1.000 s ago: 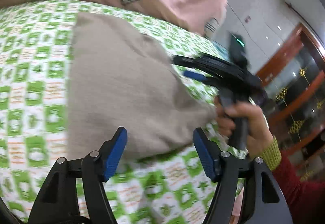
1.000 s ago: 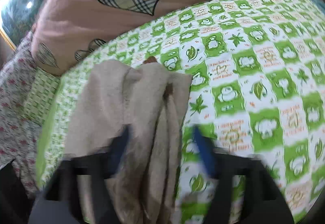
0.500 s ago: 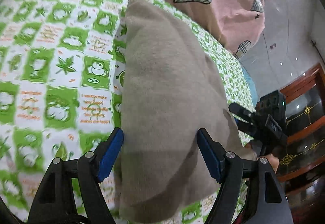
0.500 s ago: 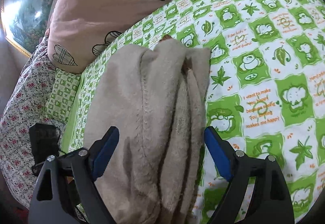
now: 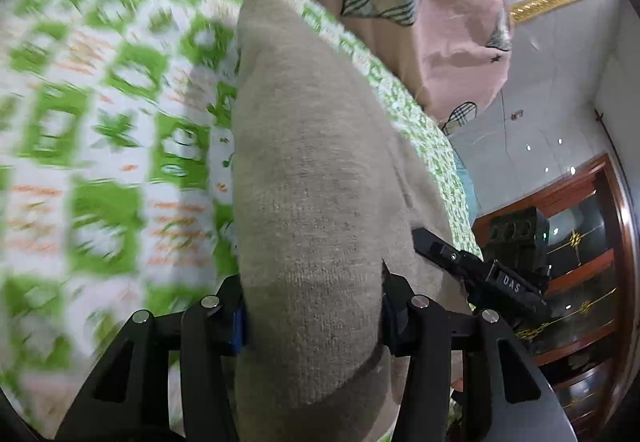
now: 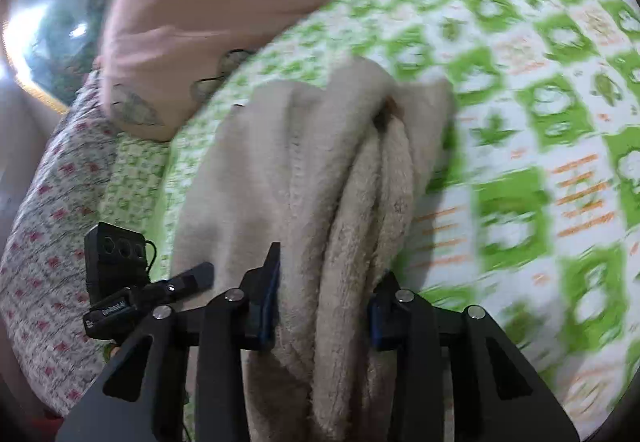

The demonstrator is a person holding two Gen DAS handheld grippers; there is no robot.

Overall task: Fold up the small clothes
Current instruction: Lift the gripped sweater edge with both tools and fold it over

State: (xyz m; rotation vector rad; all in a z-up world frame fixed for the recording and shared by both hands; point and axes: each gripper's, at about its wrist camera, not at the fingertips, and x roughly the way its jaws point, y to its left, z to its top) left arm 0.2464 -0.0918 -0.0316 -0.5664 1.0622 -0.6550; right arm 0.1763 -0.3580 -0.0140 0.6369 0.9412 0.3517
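A beige knitted garment point(image 5: 312, 161) lies folded lengthwise on a green and white patterned bed sheet point(image 5: 100, 121). My left gripper point(image 5: 312, 318) straddles its near end; the jaws are closing, with both blue pads pressed into the cloth. In the right wrist view the garment point(image 6: 320, 161) shows fleecy layered folds. My right gripper point(image 6: 324, 312) is also closing, its pads squeezing those folds at the near end. One finger of each gripper shows in the other's view: the right gripper's finger point(image 5: 432, 242) and the left gripper's finger point(image 6: 196, 274), close beside the cloth.
A pink quilt with plaid hearts point(image 5: 440, 1) is heaped at the far side of the bed point(image 6: 200, 21). A floral cloth point(image 6: 40, 222) hangs at the bed's left edge. A wooden cabinet point(image 5: 580, 262) stands beyond the bed's right edge.
Both grippers moved onto the garment's near end and narrowed from wide open to pinching the cloth. The left gripper swung in from the side. Both views are now motion-blurred.
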